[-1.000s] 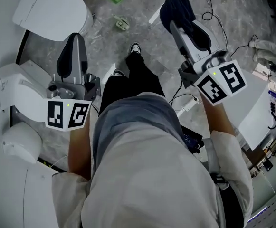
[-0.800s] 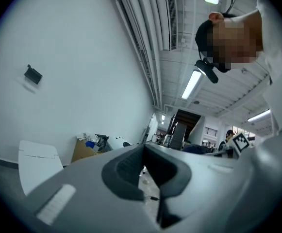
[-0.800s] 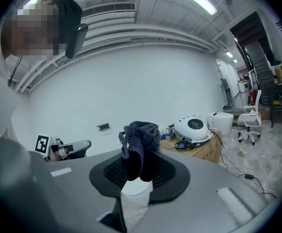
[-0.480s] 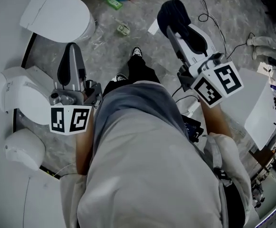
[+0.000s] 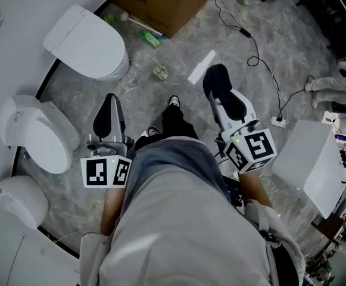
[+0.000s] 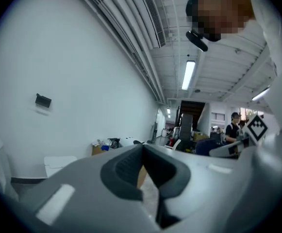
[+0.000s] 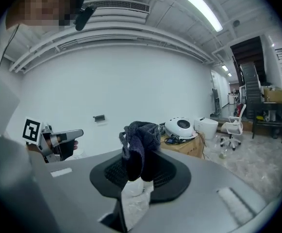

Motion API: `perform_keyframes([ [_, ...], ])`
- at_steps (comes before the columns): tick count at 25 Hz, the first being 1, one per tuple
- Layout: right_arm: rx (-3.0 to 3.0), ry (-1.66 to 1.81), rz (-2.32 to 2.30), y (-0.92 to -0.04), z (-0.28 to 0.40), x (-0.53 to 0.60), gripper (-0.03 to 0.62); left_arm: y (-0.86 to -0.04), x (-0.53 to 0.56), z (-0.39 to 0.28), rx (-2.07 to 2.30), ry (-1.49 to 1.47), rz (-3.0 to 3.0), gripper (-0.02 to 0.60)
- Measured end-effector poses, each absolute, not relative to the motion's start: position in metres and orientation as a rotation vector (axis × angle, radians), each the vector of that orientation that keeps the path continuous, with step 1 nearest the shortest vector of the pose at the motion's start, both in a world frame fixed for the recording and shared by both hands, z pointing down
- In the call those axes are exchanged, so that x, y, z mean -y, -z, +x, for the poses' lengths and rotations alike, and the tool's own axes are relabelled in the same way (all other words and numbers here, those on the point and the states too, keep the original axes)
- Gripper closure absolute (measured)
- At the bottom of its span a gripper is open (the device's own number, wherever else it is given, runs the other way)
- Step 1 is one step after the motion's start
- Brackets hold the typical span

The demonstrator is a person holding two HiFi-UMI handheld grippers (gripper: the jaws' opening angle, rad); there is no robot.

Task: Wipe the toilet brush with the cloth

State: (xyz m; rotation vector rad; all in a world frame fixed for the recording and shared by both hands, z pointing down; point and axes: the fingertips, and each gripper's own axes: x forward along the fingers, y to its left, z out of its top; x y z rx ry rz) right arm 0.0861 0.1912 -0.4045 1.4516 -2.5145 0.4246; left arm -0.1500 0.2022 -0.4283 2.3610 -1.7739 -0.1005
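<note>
My right gripper [image 5: 223,100] points up and away from my body, shut on a dark blue cloth [image 5: 215,79] that bunches over its tips. In the right gripper view the cloth [image 7: 141,144] stands up between the pads [image 7: 167,171]. My left gripper [image 5: 109,103] is held at my left side, jaws shut with nothing between them; in the left gripper view its tips [image 6: 143,149] meet. A thin white stick with a round end [image 5: 138,22] lies on the floor by the box; I cannot tell if it is the toilet brush.
A closed-lid toilet [image 5: 86,40] stands far left, an open-seat one [image 5: 39,133] nearer, another white fixture [image 5: 21,201] below. A cardboard box [image 5: 155,2], a green bottle [image 5: 150,39], cables [image 5: 262,58] and a white board [image 5: 309,159] are on the floor.
The view has tilted farther out, bringing the box and more floor in. Both grippers sit lower and nearer my body; the right one still holds the cloth.
</note>
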Motion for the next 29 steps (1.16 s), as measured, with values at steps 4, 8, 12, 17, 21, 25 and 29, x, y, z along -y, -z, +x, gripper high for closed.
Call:
perform_keyframes([
  [4,2.491,-0.384,1.459,0.406,0.088,-0.207,0.525,0.429,-0.214,-0.143,1.787,0.013,2.368,0.581],
  [8,2.486,-0.374,1.453,0.406,0.089,-0.216,0.525,0.426,-0.224,-0.137,1.775,-0.018,2.35,0.581],
  [12,2.481,-0.37,1.46,0.405,0.099,-0.216,0.526,0.426,-0.226,-0.131,1.778,-0.034,2.347,0.581],
  [17,2.472,-0.386,1.438,0.398,0.1,-0.217,0.526,0.418,-0.221,-0.132,1.814,-0.069,2.305,0.581],
  [21,2.461,-0.385,1.429,0.392,0.104,-0.212,0.526,0.408,-0.22,-0.131,1.844,-0.067,2.25,0.581],
  [25,2.445,-0.393,1.418,0.385,0.105,-0.21,0.526,0.402,-0.221,-0.125,1.842,-0.068,2.219,0.581],
  [29,2.428,-0.39,1.418,0.38,0.109,-0.214,0.526,0.389,-0.227,-0.117,1.807,-0.094,2.218,0.581],
])
